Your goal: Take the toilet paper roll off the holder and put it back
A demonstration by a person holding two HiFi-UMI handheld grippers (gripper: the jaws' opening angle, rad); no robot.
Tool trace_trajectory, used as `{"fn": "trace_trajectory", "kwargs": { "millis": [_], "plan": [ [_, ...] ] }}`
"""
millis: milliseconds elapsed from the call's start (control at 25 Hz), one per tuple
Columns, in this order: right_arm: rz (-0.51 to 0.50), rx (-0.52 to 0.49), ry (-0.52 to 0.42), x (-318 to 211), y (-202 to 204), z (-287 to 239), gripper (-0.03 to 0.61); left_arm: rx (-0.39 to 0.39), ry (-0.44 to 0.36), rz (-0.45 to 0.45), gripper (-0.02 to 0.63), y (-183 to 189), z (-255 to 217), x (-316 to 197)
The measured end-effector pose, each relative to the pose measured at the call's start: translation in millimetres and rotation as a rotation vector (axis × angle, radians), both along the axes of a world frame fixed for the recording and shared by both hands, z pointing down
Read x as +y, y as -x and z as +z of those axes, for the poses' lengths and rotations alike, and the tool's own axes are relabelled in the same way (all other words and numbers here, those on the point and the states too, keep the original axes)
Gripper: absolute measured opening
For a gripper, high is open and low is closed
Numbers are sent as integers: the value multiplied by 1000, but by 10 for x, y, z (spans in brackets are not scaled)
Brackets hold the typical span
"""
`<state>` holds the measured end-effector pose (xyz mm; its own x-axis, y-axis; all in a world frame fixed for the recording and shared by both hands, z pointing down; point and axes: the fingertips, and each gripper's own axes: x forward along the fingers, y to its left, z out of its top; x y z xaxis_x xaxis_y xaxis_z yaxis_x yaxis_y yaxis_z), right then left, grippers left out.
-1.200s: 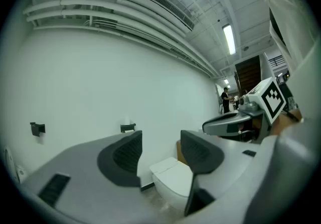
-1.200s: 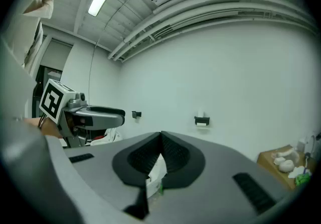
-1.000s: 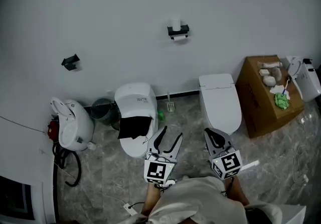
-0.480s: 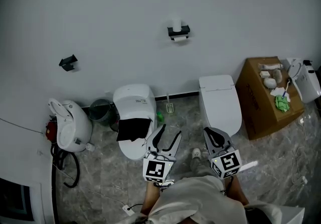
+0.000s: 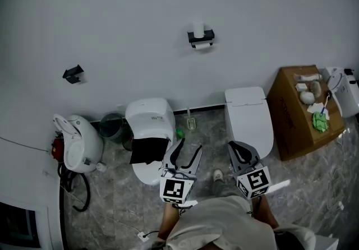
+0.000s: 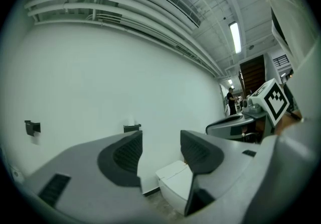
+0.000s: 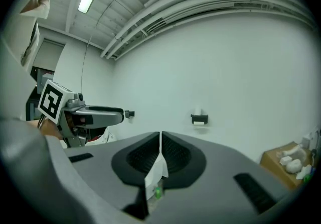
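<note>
A black toilet paper holder point(image 5: 200, 36) is fixed high on the white wall, with a white roll point(image 5: 202, 45) hanging under it and another white roll standing on top. It shows small and far off as the holder point(image 7: 199, 117) in the right gripper view and the holder point(image 6: 132, 128) in the left gripper view. My left gripper point(image 5: 190, 148) is held low near my body, far from the wall. Its jaws are closing but still stand apart, with nothing between them. My right gripper point(image 5: 233, 147) sits beside it, shut and empty.
Two white toilets stand against the wall, the left toilet point(image 5: 150, 125) with a black cloth on it and the right toilet point(image 5: 248, 114). A cardboard box point(image 5: 303, 111) with small items is at the right. A dark bin point(image 5: 114, 124) and a white appliance point(image 5: 78, 142) are at the left.
A foot has come into view on the floor between the two grippers, and the scene has shifted slightly. Both grippers keep nearly the same place in front of the body.
</note>
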<state>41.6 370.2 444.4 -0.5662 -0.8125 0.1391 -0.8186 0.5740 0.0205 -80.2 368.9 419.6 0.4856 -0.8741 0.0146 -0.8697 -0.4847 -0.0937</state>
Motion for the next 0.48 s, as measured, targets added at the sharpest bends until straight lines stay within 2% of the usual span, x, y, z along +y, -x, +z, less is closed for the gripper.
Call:
{"fn": "trace_trajectory", "kwargs": {
  "millis": [480],
  "plan": [
    [-28, 4, 19, -853, -158, -10, 8, -9, 22, -30, 242, -142, -3, -838]
  ]
}}
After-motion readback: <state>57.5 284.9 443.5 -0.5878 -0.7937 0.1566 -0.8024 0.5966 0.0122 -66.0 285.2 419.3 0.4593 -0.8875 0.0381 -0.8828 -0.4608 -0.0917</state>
